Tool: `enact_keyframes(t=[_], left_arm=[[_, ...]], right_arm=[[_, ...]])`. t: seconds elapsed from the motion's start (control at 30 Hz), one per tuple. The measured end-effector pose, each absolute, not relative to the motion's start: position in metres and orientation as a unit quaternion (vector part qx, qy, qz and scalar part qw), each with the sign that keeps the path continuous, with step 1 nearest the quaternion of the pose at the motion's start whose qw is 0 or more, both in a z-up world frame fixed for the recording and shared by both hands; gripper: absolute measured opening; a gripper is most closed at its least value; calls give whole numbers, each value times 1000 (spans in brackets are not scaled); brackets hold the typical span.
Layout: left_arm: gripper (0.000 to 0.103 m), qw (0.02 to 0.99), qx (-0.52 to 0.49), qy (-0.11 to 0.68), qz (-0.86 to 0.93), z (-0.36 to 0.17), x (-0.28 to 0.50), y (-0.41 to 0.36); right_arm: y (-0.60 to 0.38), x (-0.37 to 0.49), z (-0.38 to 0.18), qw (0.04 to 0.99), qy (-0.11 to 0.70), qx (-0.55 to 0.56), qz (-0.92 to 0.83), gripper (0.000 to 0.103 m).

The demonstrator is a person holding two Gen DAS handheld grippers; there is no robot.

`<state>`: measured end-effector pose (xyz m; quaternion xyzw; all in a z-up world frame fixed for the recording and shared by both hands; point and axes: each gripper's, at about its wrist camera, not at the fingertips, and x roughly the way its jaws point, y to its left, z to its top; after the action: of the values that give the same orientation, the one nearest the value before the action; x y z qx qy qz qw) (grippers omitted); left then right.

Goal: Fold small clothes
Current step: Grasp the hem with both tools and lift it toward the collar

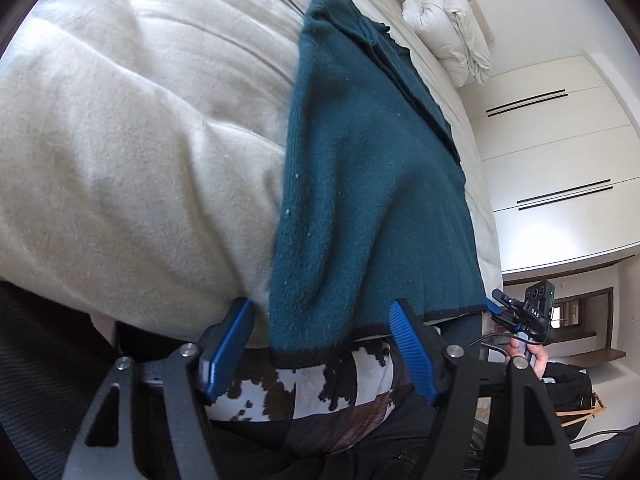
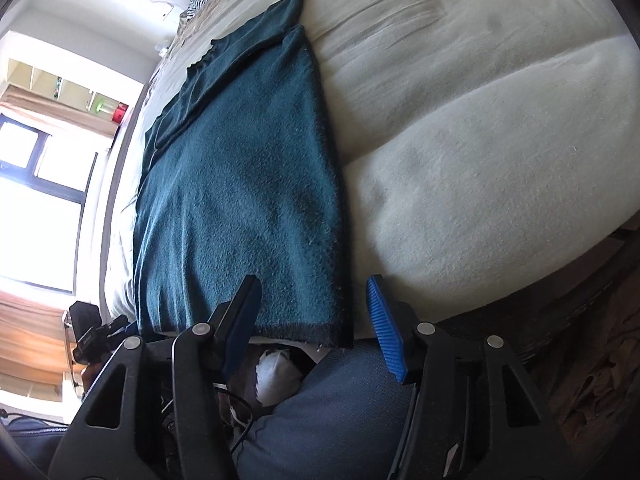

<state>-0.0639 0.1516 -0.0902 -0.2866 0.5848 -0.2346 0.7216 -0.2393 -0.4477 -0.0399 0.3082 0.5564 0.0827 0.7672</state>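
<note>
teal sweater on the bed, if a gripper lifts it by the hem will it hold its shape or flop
The sweater will likely flop: it is soft knit and already sags into the bedding's folds. Its fuzzy surface should grip the ribbed pads rather than slip. It looks thick, so probably somewhat heavy for cloth.

You will find one legible marking: "DAS" on the black device (image 1: 538,308) in the far hand. Nothing else reads.

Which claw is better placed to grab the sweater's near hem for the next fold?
Probably both: the left claw and the right claw each stand open at a corner of the teal sweater's hem; neither has gripped it yet.
</note>
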Motion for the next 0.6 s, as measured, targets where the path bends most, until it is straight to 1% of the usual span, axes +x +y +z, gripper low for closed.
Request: enact_keyframes(t=[0.07,0.1,0.13,0.2,0.4,0.47,0.53,0.6], left_arm=[[70,718,-301,581,-236,-93,-61,154],[67,716,-307,581,-236,-96,-60,155],[61,714,-312,582,-234,-98,-59,157],[53,709,-313,587,-233,-102,-56,160],[52,698,-329,587,-244,-104,-54,161],[42,695,-332,589,-246,-106,-54,161],[26,693,-329,593,-245,-108,-55,163],[19,692,-329,594,-244,-109,-56,164]], right_arm=[[-448,-241,-39,767,556,309,85,53],[-449,-241,-40,766,556,311,85,53],[-449,-242,-40,766,555,313,85,53],[-450,-243,-41,765,554,316,86,53],[-448,-243,-42,764,555,316,92,53],[-447,-243,-43,763,556,316,94,53],[-447,-243,-44,762,558,315,96,53],[-448,-243,-44,761,559,314,96,51]])
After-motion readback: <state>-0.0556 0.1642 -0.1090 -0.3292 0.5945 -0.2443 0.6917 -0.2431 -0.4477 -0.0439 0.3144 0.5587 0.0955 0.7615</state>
